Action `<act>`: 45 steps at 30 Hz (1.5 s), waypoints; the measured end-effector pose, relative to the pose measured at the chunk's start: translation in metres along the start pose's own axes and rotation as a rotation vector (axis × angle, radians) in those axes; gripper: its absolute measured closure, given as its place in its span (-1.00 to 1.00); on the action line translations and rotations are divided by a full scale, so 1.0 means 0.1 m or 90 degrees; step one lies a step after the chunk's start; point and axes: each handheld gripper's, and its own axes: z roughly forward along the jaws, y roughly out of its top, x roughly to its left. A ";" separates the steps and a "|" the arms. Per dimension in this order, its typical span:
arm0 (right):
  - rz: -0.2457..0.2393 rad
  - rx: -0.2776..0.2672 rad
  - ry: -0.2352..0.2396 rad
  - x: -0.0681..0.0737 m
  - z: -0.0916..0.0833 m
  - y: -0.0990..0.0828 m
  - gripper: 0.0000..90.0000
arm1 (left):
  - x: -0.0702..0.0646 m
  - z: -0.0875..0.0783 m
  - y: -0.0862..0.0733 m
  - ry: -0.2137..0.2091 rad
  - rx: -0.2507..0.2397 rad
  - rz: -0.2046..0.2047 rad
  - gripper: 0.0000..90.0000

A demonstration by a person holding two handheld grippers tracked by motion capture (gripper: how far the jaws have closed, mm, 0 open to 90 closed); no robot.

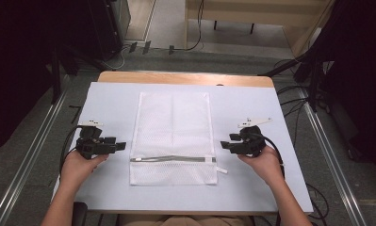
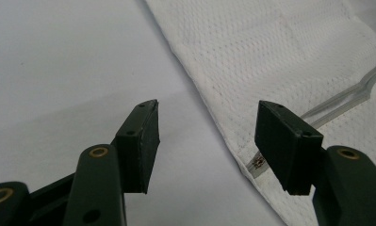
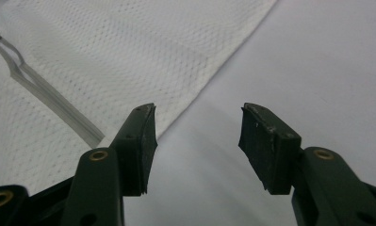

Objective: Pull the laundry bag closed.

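A white mesh laundry bag [image 1: 173, 136] lies flat in the middle of the table, its grey zipper [image 1: 172, 159] running across near the front end. My left gripper [image 1: 121, 146] hovers just left of the bag's zipper end, jaws apart with nothing between them. The left gripper view shows the bag's edge [image 2: 232, 117] and the zipper's end [image 2: 258, 162] close to the right jaw. My right gripper [image 1: 224, 144] sits just right of the bag, open and empty. Its own view shows the bag's mesh [image 3: 129, 56] and the zipper [image 3: 49, 94] beyond the left jaw.
A pale sheet [image 1: 251, 183] covers the tabletop, with the wooden table edge [image 1: 185, 78] showing at the back. Cables [image 1: 68, 146] trail from both grippers. Metal rails [image 1: 30, 155] and dark stands flank the table on the floor.
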 end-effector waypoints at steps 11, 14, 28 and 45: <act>-0.026 0.010 0.000 0.16 0.10 0.12 0.03 | 0.00 0.01 0.01 -0.002 0.000 0.000 -0.09; -0.032 0.005 0.007 0.22 0.12 0.16 0.05 | -0.01 0.01 0.01 -0.002 0.001 0.004 -0.09; -0.077 0.009 0.064 0.54 0.27 0.36 0.14 | 0.00 0.00 0.01 -0.001 0.001 0.006 -0.10; -0.123 0.022 0.108 0.89 0.49 0.54 0.22 | 0.00 -0.01 0.01 -0.003 -0.002 0.005 -0.10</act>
